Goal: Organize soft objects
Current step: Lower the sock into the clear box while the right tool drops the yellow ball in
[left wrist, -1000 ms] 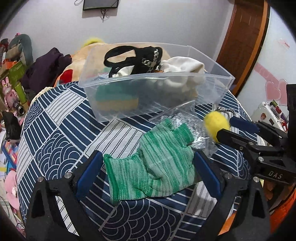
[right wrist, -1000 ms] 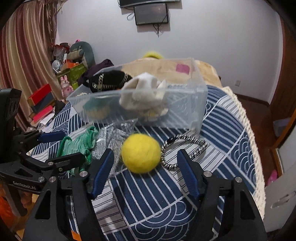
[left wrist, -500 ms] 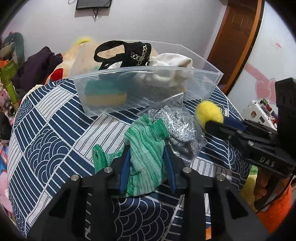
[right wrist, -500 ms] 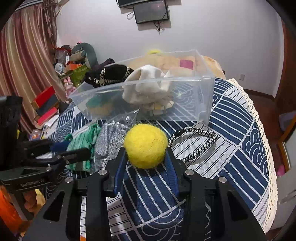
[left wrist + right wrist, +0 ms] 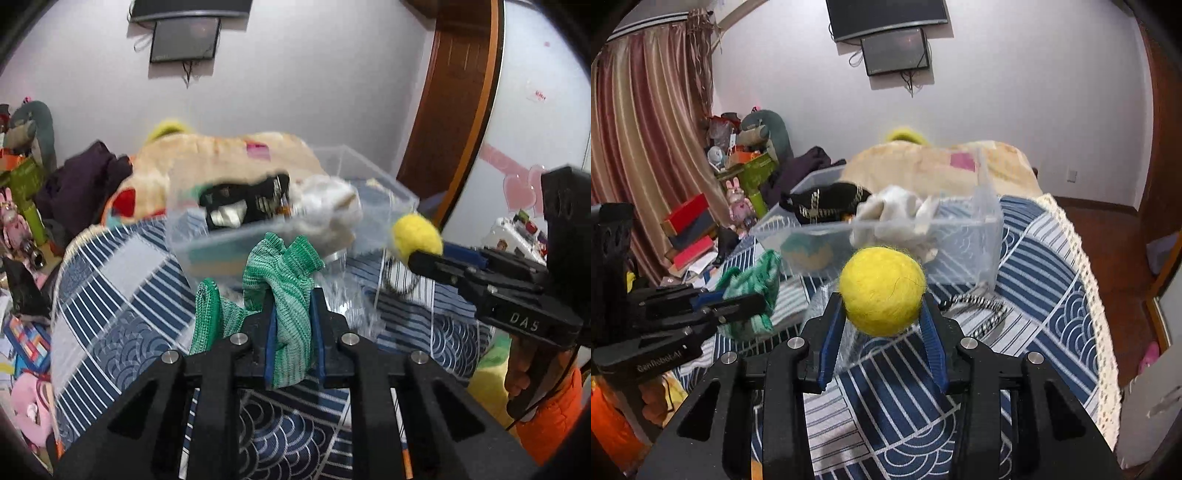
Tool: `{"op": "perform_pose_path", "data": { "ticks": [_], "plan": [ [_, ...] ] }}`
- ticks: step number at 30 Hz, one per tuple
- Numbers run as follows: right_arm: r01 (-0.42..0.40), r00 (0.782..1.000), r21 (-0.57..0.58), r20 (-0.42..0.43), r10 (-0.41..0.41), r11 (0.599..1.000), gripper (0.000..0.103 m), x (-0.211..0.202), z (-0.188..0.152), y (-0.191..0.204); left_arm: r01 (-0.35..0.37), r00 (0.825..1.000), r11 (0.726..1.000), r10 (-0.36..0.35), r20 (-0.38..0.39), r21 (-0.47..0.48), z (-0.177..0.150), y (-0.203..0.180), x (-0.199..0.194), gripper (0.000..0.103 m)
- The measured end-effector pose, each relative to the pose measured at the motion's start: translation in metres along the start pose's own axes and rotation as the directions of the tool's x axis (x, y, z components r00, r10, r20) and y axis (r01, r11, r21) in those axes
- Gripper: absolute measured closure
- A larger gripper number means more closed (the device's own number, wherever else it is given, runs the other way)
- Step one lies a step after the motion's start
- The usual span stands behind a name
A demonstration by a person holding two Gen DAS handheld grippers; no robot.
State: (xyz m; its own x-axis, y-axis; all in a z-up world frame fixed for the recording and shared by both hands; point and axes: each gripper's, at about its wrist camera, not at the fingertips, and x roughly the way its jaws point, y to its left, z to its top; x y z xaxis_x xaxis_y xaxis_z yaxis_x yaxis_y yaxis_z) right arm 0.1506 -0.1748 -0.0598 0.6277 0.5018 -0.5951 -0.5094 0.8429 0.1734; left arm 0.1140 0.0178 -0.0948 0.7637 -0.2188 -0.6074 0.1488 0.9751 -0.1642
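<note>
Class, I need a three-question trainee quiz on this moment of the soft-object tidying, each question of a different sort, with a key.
1. True or false: the right gripper is shut on the yellow felt ball.
2. Multiple choice: what does the left gripper grip? A) the headband B) the green knitted sock C) the white cloth
3. Fill in: the black item with chain trim lies inside the clear plastic ____.

Key: 1 true. 2 B, the green knitted sock; the striped headband lies on the blue patterned cover, and the white cloth is in the container. 3 bin.
</note>
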Motion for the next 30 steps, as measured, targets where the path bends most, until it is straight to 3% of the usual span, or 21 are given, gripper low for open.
{"op": "perform_pose_path", "data": {
  "ticks": [10,14,23,30],
  "plan": [
    [0.023,0.996,0.005,0.086,-0.023,1.000,0.065,-0.005,0.029,0.000,-0.029,0.987,1.000,0.030,0.158,-0.008,0.048,0.010,-0.020,0.087],
    [0.040,0.995,0.023,0.096,-0.042,0.999,0.065,0.004,0.040,-0.005,-0.027,0.984,0.999,0.030,0.176,-0.021,0.066,0.015,-0.008,0.087],
    [0.077,0.994,0.036,0.078,-0.079,0.996,0.065,0.026,0.061,-0.014,-0.059,0.988,0.998,0.060,0.140,-0.016,0.086,0.026,0.039,0.087],
    [0.142,0.990,0.000,-0.010,-0.142,0.990,0.065,0.053,0.060,-0.012,-0.028,0.998,0.999,0.030,0.061,-0.030,0.084,0.029,0.078,0.087]
  ]
}}
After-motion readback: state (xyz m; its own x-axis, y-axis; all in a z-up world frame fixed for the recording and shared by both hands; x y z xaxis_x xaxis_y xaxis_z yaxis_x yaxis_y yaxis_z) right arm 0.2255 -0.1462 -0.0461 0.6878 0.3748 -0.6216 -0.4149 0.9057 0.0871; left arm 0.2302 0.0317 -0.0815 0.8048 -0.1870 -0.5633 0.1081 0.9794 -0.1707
